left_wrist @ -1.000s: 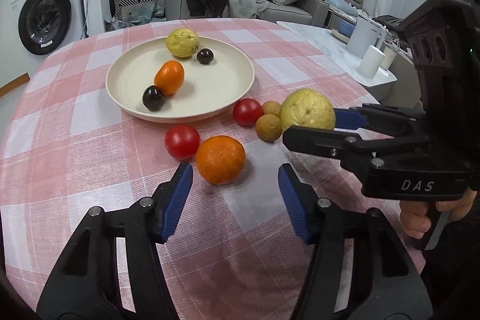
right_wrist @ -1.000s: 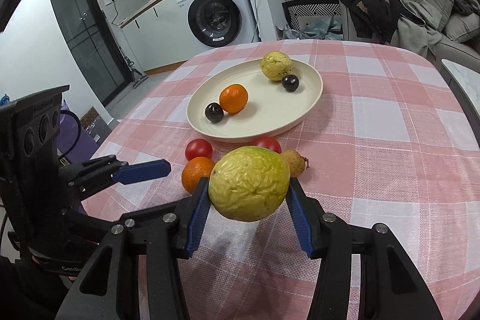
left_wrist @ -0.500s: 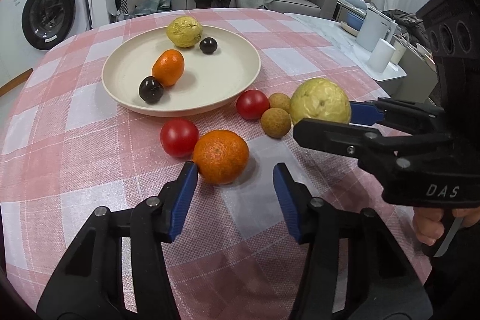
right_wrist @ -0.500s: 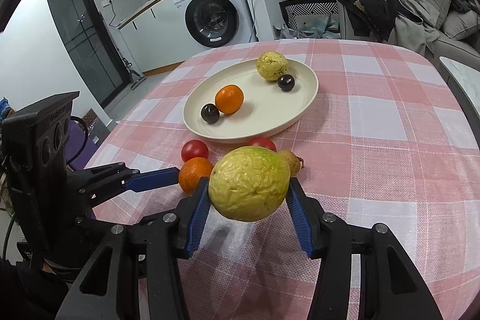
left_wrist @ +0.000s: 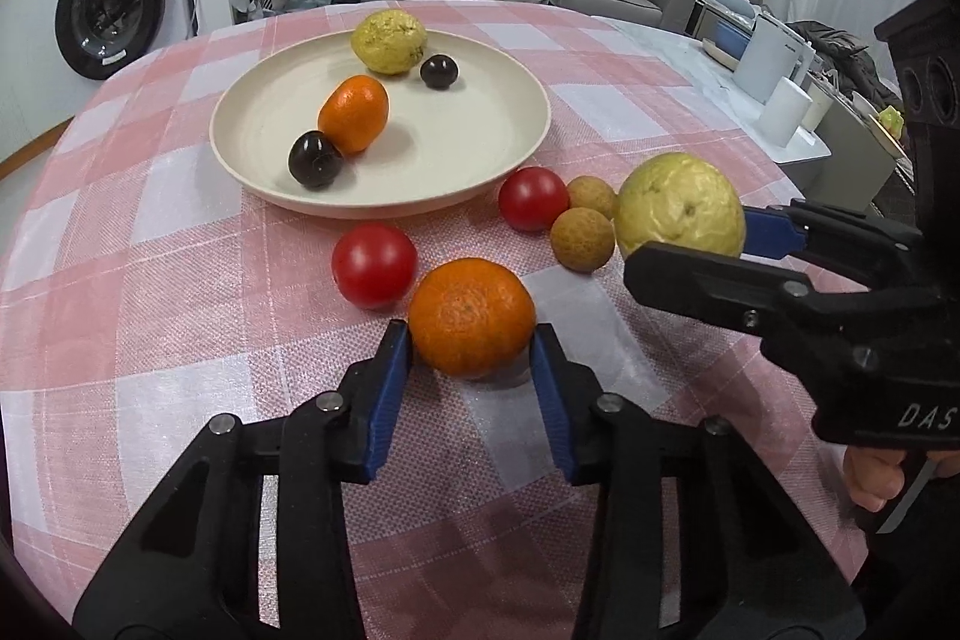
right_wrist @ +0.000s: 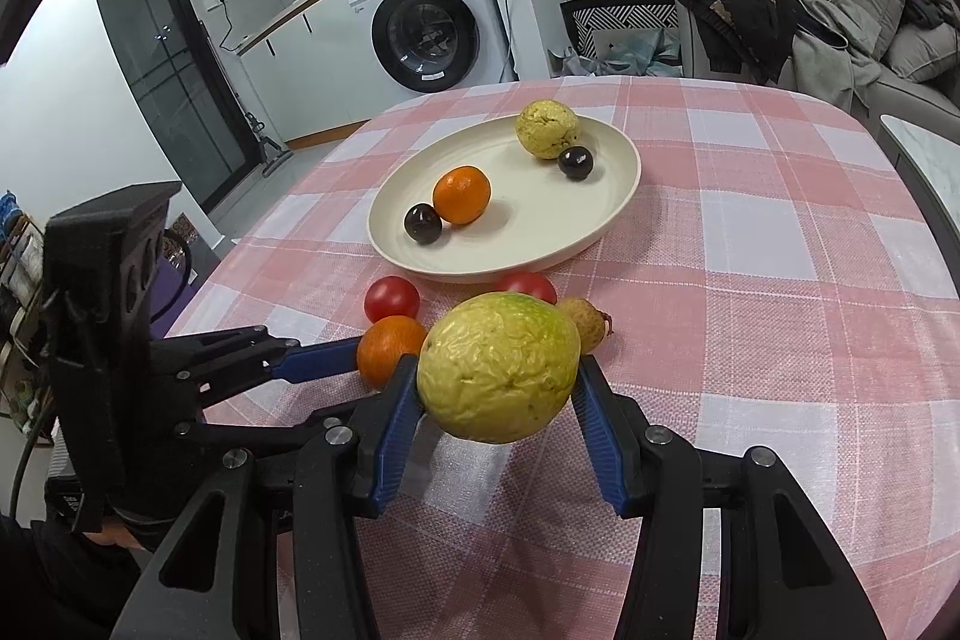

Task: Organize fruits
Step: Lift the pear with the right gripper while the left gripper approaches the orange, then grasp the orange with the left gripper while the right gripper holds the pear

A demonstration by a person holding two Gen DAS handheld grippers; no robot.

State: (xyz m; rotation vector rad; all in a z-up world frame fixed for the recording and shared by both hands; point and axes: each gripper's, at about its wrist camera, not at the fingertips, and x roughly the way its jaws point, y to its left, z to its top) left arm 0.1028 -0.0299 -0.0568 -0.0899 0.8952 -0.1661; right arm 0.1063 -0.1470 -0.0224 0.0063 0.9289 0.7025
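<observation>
Bumpy yellow-green guava (right_wrist: 498, 367) held above the cloth; loose orange (left_wrist: 472, 317) rests beside a tomato (left_wrist: 374, 265).

plate (left_wrist: 528, 142) w/ fruit behind, tomato (left_wrist: 374, 265) left of orange (left_wrist: 471, 316)

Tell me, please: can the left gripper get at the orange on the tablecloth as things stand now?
Probably yes. The left gripper has just been closing, and the orange already sits between its blue pads, which appear to touch it. Nothing blocks it; the tomato lies just beside, and the right gripper holds its guava apart.
</observation>
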